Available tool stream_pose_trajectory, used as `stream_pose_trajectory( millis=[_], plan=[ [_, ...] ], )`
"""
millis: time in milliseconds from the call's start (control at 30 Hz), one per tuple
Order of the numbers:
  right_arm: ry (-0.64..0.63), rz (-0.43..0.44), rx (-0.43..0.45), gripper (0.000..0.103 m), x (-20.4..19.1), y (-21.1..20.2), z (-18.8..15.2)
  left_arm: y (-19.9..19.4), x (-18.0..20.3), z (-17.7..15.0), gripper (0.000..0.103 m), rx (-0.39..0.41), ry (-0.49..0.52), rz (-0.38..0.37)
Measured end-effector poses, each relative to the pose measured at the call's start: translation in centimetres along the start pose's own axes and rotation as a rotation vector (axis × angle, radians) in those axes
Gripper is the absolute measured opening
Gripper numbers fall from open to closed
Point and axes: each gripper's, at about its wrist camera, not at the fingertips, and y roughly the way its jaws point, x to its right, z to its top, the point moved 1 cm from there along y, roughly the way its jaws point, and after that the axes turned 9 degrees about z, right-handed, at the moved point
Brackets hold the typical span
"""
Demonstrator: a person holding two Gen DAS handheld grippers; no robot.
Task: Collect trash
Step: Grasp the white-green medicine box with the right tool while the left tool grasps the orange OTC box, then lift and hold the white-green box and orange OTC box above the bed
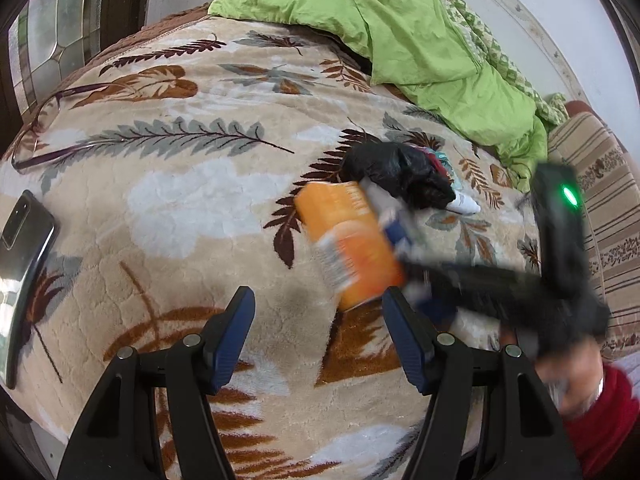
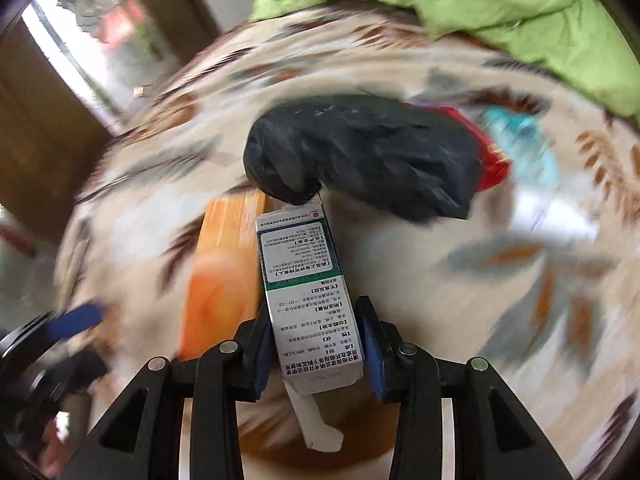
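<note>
Two sets of tongs work over a bed covered by a leaf-patterned blanket (image 1: 168, 208). The right tongs (image 2: 316, 344) are clamped on a white medicine box (image 2: 308, 300) printed with green panels, pads pressing both long sides, a loose flap hanging from its near end. The box's far end nearly touches a black plastic bag (image 2: 360, 152) lying on the blanket; red packaging (image 2: 492, 156) and a teal item (image 2: 524, 136), both blurred, show at the bag's far side. An orange carton (image 2: 224, 272) lies on the blanket just left of the held box. In the left wrist view the left tongs (image 1: 320, 332) stand apart with nothing between them, above bare blanket, the orange carton (image 1: 352, 240) just ahead and the black bag (image 1: 396, 178) beyond it. A dark phone (image 1: 24, 236) lies at the blanket's left edge, spectacles (image 1: 48, 128) further back, and a green quilt (image 1: 400, 32) is heaped at the far side
</note>
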Motion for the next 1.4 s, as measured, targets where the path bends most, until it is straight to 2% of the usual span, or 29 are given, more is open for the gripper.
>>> stream_pose_trajectory(
  millis=[67, 100, 200, 267, 300, 400, 467, 567, 633, 767, 867, 967, 1100, 1233, 1400],
  plan=[
    [0.046, 0.081, -0.002, 0.041, -1.1, -0.8, -2.1, 0.0, 0.1, 0.0, 0.067, -0.001, 0.004, -0.003],
    [0.053, 0.087, 0.011, 0.041, -1.3, -1.4, -2.8, 0.0, 0.3, 0.0, 0.071, -0.003, 0.013, -0.003],
    [0.068, 0.059, 0.076, 0.04, -1.4, -4.0, -5.0, 0.7, 1.1, 0.1, 0.073, -0.011, 0.037, 0.013],
    [0.099, 0.027, 0.127, 0.035, -0.7, -5.8, -6.1, 1.6, 1.7, 0.3, 0.074, -0.019, 0.054, 0.018],
    [0.133, 0.026, 0.146, 0.035, 0.0, -6.8, -6.9, 2.3, 2.0, 0.4, 0.074, -0.027, 0.065, 0.033],
    [0.232, 0.099, 0.175, 0.034, 1.8, -8.5, -8.4, 4.4, 3.1, 0.7, 0.074, -0.046, 0.106, 0.085],
    [0.246, 0.071, 0.199, 0.034, 2.7, -9.7, -9.9, 5.5, 3.5, 0.8, 0.074, -0.044, 0.12, 0.115],
    [0.253, 0.019, 0.206, 0.034, 3.4, -10.7, -11.4, 6.3, 4.3, 0.9, 0.074, -0.001, 0.165, 0.2],
    [0.285, 0.034, 0.212, 0.034, 4.2, -11.0, -12.2, 6.8, 4.7, 0.9, 0.069, 0.023, 0.183, 0.255],
    [0.268, -0.005, 0.225, 0.035, 4.1, -10.9, -12.6, 6.8, 4.6, 0.7, 0.048, 0.059, 0.203, 0.305],
    [0.213, -0.074, 0.219, 0.035, 3.2, -10.4, -12.4, 6.1, 3.7, 0.7, 0.047, 0.05, 0.176, 0.288],
    [0.211, -0.087, 0.197, 0.035, 3.0, -9.4, -12.2, 5.0, 2.6, 0.1, 0.047, 0.02, 0.142, 0.258],
    [0.196, -0.108, 0.228, 0.035, 2.5, -9.1, -12.3, 2.9, 1.1, -0.9, 0.047, 0.011, 0.085, 0.21],
    [0.157, -0.156, 0.291, 0.035, 1.6, -9.8, -12.4, 0.7, 0.4, -2.2, 0.047, 0.05, 0.03, 0.16],
    [0.144, -0.197, 0.397, 0.035, 1.0, -11.9, -13.3, -1.9, 3.0, -3.7, 0.047, 0.153, 0.084, 0.149]
  ],
)
